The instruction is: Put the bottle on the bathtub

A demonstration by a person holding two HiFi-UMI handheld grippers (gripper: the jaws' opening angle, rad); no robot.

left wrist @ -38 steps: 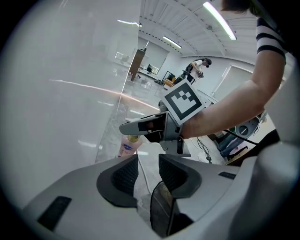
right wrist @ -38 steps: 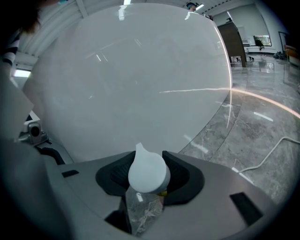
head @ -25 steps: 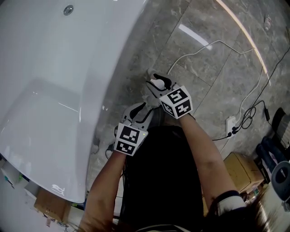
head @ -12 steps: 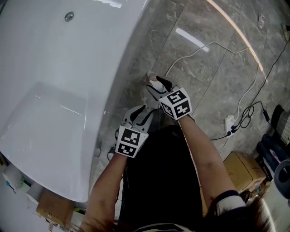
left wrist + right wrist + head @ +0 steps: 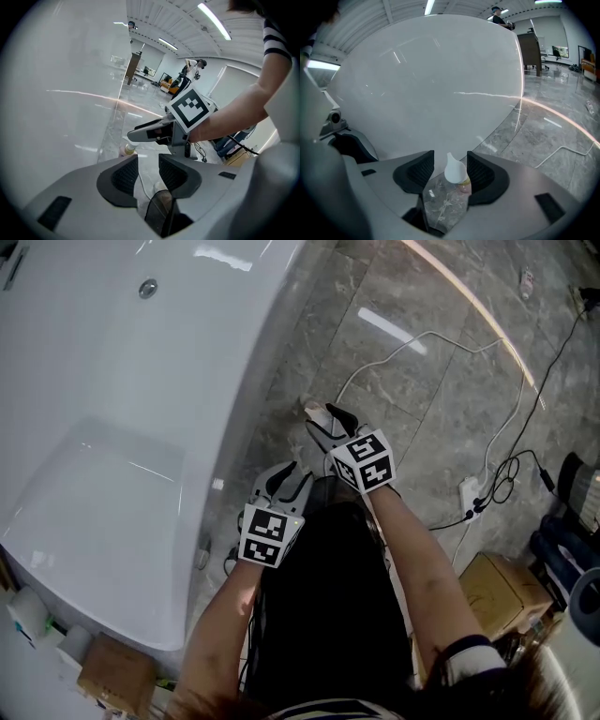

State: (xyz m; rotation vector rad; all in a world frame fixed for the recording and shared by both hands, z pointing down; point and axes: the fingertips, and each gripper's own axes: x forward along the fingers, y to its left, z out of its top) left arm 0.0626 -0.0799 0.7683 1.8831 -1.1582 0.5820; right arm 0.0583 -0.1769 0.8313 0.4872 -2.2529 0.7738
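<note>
Seemingly midway through the carry, a person stands beside a glossy white bathtub (image 5: 141, 381) on a floor of grey veined stone tiles (image 5: 412, 381). The tub's curved outer wall fills the right gripper view (image 5: 431, 84). Both arms are held low and close in front of the body, a posture that looks suited to lifting the load toward the tub's rim, not yet reached.

The right tongs (image 5: 323, 420) lead, pointed at the tub wall. In their own view (image 5: 450, 168) the ribbed black pads are pressed onto a small clear plastic bottle with a white pointed cap (image 5: 449, 192). They pinch it near the neck, so the cap stands up between the pads. The bottle is thus in the air, beside the bathtub and apart from it.

The left tongs (image 5: 286, 479) sit just behind and to the side, likely kept free as a spare. Their pads (image 5: 125, 174) stand a little apart with nothing between them, only floor showing through the gap. From that side the bottle's yellowish neck (image 5: 127, 150) peeps out beneath the right tongs. A thin white cable (image 5: 412, 338) lies loose across the tiles, well apart from both hands.
</note>
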